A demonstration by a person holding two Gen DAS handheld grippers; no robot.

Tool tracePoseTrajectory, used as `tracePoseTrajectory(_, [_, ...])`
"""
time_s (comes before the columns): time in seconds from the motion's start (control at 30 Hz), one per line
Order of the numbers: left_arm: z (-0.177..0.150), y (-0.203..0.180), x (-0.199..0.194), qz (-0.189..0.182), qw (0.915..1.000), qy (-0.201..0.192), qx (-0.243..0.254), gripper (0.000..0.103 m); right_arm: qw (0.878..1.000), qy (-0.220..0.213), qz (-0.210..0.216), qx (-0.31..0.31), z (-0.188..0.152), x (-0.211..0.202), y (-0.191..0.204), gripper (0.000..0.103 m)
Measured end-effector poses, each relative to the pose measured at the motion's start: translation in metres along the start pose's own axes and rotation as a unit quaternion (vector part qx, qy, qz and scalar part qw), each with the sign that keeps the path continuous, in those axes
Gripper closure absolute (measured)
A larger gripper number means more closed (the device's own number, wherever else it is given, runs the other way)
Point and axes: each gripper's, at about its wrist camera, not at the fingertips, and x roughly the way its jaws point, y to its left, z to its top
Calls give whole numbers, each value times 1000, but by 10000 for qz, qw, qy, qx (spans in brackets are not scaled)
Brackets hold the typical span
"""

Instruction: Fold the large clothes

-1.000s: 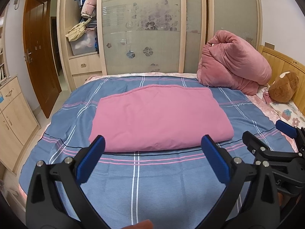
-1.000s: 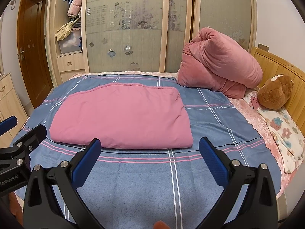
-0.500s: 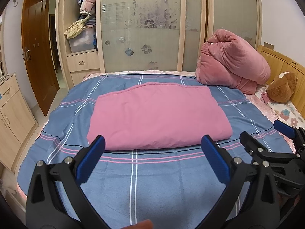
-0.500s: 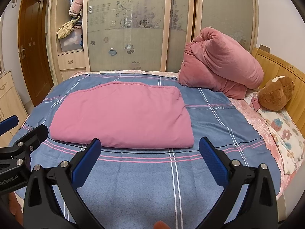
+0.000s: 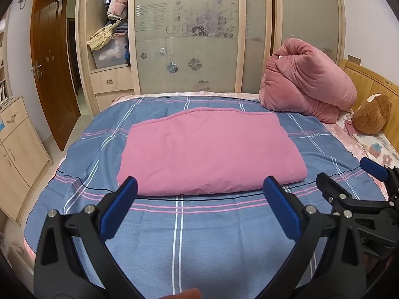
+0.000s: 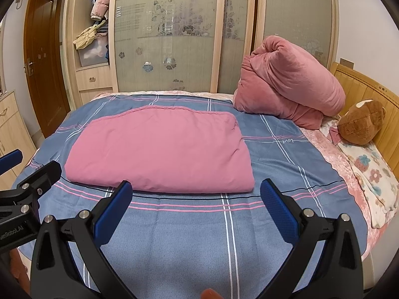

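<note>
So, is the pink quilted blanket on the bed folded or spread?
Folded: the pink quilted blanket lies as a thick rectangle with a rounded doubled front edge.

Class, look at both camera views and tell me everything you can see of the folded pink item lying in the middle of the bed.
The folded pink item is a soft, padded-looking cloth in plain dusty pink, doubled into a thick rough rectangle. Its near edge is a rounded fold, its far edge shows a seam or piping, and its top is lightly creased. It lies flat on the blue plaid bedcover, apart from the bundled pink blanket near the headboard. Neither the left gripper nor the right gripper touches it; both are open, short of its near edge.
</note>
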Motion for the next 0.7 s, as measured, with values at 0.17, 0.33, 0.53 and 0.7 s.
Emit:
tracePoseTrajectory(0.17, [-2, -1, 3, -34, 10000, 59, 5, 2, 10000, 22, 5, -17, -1, 2, -1, 1])
tracePoseTrajectory(0.33, [-5, -2, 3, -19, 10000, 68, 21, 2, 10000, 36, 3, -29, -2, 4, -1, 1])
tracePoseTrajectory(0.53, [-5, -1, 3, -26, 10000, 68, 4, 2, 10000, 39, 14, -29, -2, 5, -2, 1])
tracePoseTrajectory(0.7, [-6, -2, 4, -19, 10000, 83, 18, 2, 10000, 58, 14, -36, -4, 7, -2, 1])
